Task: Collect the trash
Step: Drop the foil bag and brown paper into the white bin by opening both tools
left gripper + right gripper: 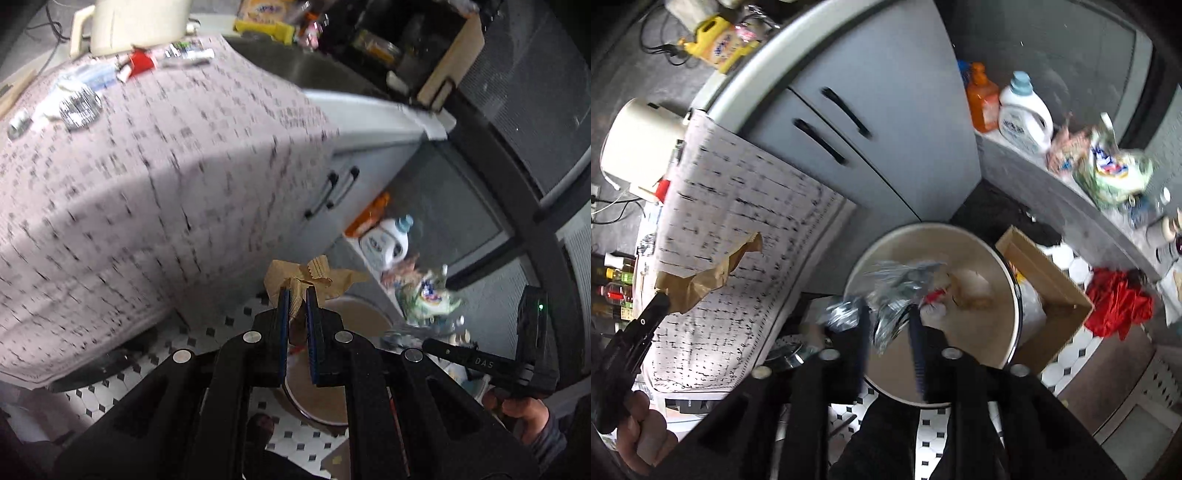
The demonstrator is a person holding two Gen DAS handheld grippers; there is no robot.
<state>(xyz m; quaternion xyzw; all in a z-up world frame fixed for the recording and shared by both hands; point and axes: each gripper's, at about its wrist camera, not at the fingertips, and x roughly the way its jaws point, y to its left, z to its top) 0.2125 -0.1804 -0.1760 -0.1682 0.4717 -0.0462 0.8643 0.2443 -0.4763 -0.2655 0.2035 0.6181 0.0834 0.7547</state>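
My left gripper (pixel 297 295) is nearest the lens, its blue-lined jaws drawn narrow and pinched on a crumpled brown paper scrap (pixel 306 275) that sticks out past the fingertips. Seen from the right wrist, the same scrap (pixel 713 273) hangs from that gripper (pixel 661 299) in front of the draped cloth. My right gripper (pixel 890 314) points down into the round trash bin (pixel 1004 332); its jaws stand partly apart, with a crinkled silver foil wrapper (pixel 886 291) lying loose between and just ahead of them, blurred, over the bin's mouth. I cannot tell whether the pads touch it. Inside the bin lie a red-and-white scrap (pixel 934 297) and a tan lump (pixel 971 288). Below my left gripper the bin's rim (pixel 295 400) shows on the tiled floor (pixel 110 387). To the left rises the desk under its patterned cloth (pixel 147 184), with a glass ashtray (pixel 79 107) and a red packet (pixel 142 62) on top. A white detergent bottle (pixel 1025 114) and an orange bottle (pixel 982 98) stand on a ledge beside the grey cabinet (pixel 886 110).
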